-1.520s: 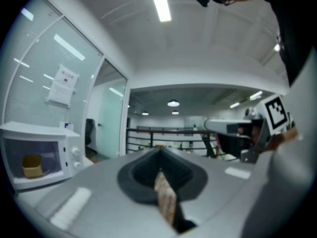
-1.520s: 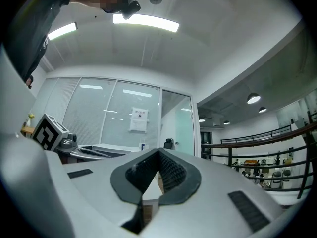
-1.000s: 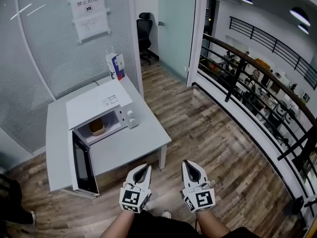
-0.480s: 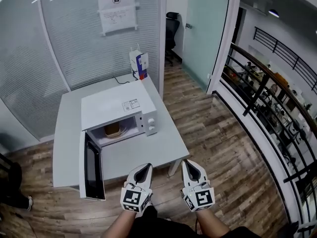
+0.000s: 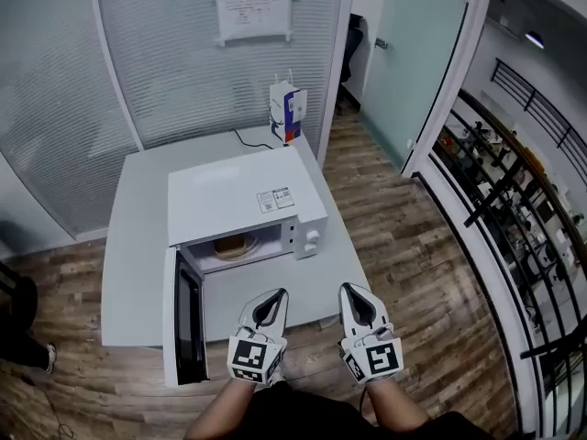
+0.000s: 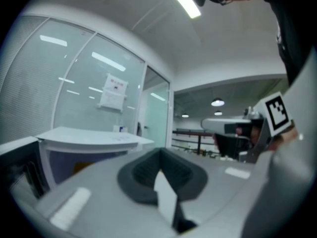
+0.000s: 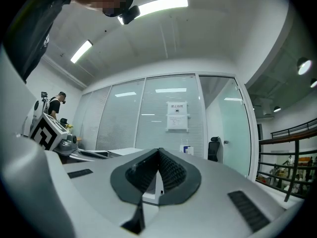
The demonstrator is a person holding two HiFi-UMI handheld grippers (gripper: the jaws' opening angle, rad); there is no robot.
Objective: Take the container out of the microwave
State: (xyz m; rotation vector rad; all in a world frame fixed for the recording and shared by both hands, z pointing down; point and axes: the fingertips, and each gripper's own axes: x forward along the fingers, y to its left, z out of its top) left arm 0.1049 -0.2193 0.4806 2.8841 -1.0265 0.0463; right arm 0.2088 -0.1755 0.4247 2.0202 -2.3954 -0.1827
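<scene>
Inside microwave point(image 5: 240, 198), head view shows container point(image 5: 234, 244); left gripper view perhaps too

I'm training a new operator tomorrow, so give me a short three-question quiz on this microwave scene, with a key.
1. Fill in: the jaws of the left gripper and the right gripper are both ____.
2. True or false: the door of the microwave is closed.
3. Where is the container? A) on top of the microwave B) inside the microwave C) in the left gripper

Key: 1 shut, with nothing between them. 2 false, the door stands open at the microwave's left side. 3 B.
</scene>
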